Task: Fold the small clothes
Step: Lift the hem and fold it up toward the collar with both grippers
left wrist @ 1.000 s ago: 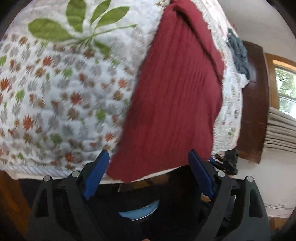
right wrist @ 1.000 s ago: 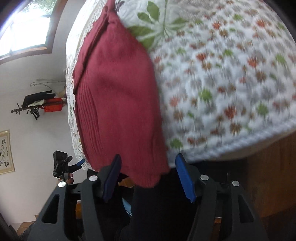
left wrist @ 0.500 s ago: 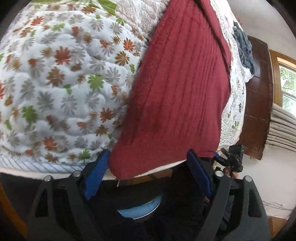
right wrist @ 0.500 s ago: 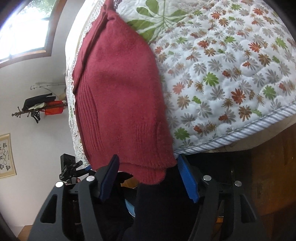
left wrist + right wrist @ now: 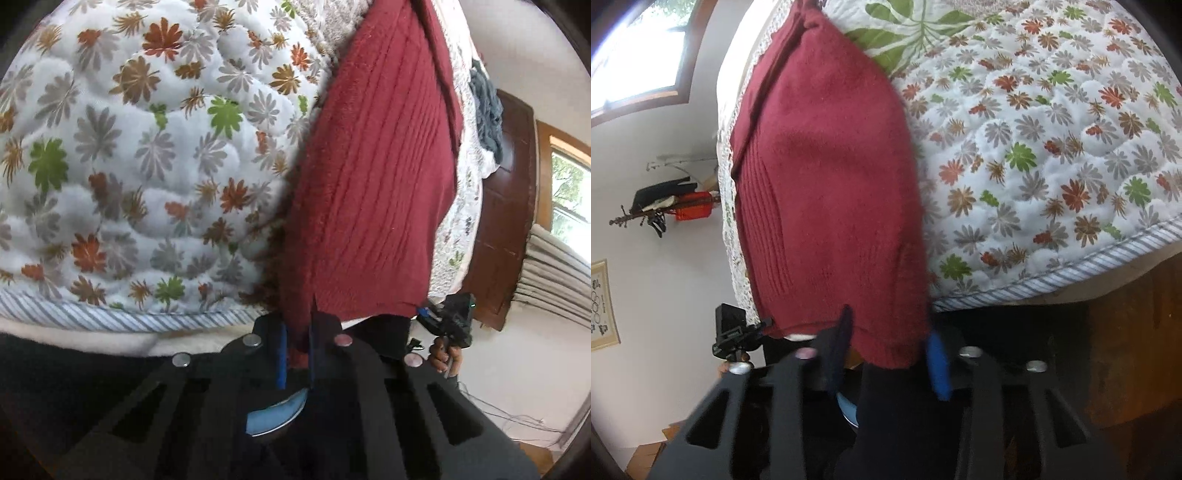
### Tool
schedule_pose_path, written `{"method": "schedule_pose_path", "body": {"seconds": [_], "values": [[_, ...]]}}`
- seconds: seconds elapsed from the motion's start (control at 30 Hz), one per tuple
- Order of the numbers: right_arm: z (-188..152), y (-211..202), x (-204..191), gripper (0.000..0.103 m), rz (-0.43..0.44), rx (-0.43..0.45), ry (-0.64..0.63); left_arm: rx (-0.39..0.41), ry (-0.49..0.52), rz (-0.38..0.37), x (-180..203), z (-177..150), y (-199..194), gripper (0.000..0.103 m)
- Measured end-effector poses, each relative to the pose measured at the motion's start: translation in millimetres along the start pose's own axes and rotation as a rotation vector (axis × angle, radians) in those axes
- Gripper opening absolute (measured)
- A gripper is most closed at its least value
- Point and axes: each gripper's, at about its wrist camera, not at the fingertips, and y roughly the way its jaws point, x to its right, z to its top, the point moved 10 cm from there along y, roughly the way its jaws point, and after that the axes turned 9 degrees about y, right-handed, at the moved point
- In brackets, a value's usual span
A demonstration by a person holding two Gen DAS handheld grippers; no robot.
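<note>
We see a dark red knitted garment (image 5: pixel 827 192) lying on a quilt (image 5: pixel 1052 147) printed with leaves, its lower corner hanging past the quilt's striped edge. Our right gripper (image 5: pixel 890 354) has that corner between its two blue-padded fingers (image 5: pixel 938 369) (a gap shows beside the right one). The other gripper (image 5: pixel 735 332) sits at the hem's left end.
</note>
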Motion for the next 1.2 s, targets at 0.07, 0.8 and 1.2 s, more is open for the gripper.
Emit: {"method": "schedule_pose_path", "body": {"seconds": [0.07, 0.8, 1.2], "values": [[-1, -1, 1, 0.01, -0.002, 0.003, -0.009, 0.025, 0.002, -0.028, 6, -1, -6, 0.005], [48, -106, -123, 0.005, 0.265, 0.222, -0.13, 0.338, 0.128, -0.331, 157, 60, -122, 0.004], [146, -101, -176, 0.005, 0.207, 0.249, -0.143, 0.366, 0.052, -0.307, 163, 198, -122, 0.004]]}}
